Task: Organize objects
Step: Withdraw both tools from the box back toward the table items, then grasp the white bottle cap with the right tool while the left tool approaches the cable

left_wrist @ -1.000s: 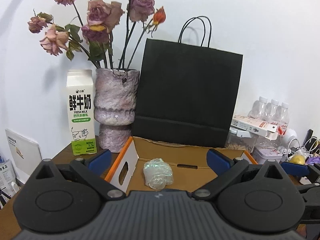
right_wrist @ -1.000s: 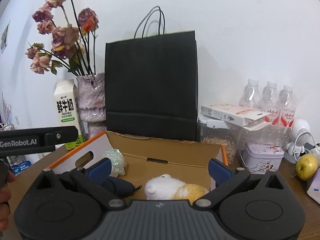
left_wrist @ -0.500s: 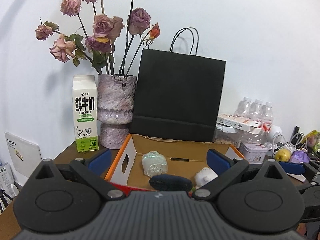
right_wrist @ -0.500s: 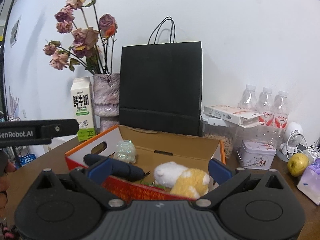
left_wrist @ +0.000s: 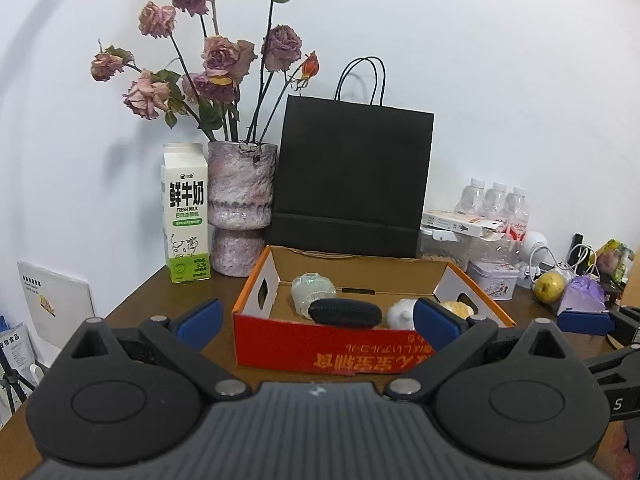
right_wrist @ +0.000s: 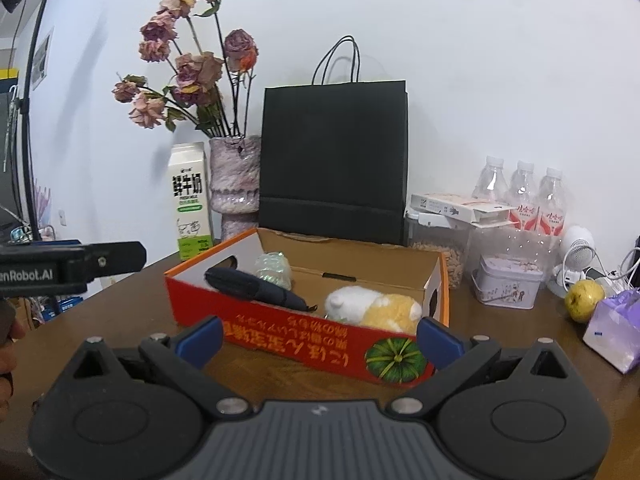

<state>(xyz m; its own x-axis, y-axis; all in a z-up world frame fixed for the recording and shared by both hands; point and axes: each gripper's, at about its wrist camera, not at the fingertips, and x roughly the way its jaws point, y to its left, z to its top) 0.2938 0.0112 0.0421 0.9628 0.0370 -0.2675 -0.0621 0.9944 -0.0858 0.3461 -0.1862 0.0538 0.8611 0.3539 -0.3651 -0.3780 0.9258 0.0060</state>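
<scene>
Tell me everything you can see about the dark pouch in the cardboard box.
The dark navy, elongated fabric pouch looks soft and padded, with a small pull tab at one end. It lies on its side inside the open orange-and-red cardboard box, near the front wall, beside a clear crinkled plastic bundle. Neither tool touches it.

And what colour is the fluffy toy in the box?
The fluffy toy is white and yellow-orange. It shows best in the right wrist view, lying in the red cardboard box.

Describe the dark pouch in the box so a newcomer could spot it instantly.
Find the black paper bag against the wall; before it sits an open orange cardboard box. Inside, toward its left, lies the dark pouch, long and slim, unlike the crinkly clear bundle behind it and the fluffy plush toy alongside.
</scene>
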